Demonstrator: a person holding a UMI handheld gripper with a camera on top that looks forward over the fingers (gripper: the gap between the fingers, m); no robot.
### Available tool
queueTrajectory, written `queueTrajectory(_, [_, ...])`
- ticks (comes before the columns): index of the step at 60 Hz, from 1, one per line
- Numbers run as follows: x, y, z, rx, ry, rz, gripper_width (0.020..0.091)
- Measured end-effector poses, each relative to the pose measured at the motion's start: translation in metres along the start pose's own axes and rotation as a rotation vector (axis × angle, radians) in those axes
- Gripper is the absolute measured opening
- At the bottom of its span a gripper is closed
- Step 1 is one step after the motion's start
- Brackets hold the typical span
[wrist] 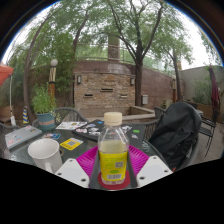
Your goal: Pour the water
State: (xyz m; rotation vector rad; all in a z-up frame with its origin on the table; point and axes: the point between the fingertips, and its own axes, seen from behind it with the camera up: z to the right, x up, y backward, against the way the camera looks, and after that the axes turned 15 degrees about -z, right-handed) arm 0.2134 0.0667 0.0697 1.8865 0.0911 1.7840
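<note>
A clear plastic bottle [113,150] with a white cap and a yellow label stands upright between my fingers. My gripper [113,165] is shut on the bottle, with the pink pads [88,160] pressed against its two sides at label height. Something red shows under the bottle's base. A white cup [44,153] stands on the glass table [150,150], to the left of the left finger and apart from the bottle. I cannot see inside the cup.
A yellow packet [70,144] lies just beyond the cup. A potted plant [44,105] stands at the table's far left. A black bag [176,130] sits on a chair to the right. Behind is a brick wall [105,88] and trees.
</note>
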Motion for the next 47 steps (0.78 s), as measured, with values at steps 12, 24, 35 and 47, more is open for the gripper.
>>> queueTrajectory(12, [-0.009,-0.005,-0.025,0.05,-0.027,-0.091,0.0857])
queueTrajectory(24, [-0.026,0.071,-0.049,0.066,-0.037,-0.101,0.0841])
queueTrajectory(35, [-0.051,0.178,-0.082,0.06,0.003,-0.085,0.0843])
queueTrajectory(47, [-0.084,0.265,-0.103,0.033,0.014,-0.071,0.0843])
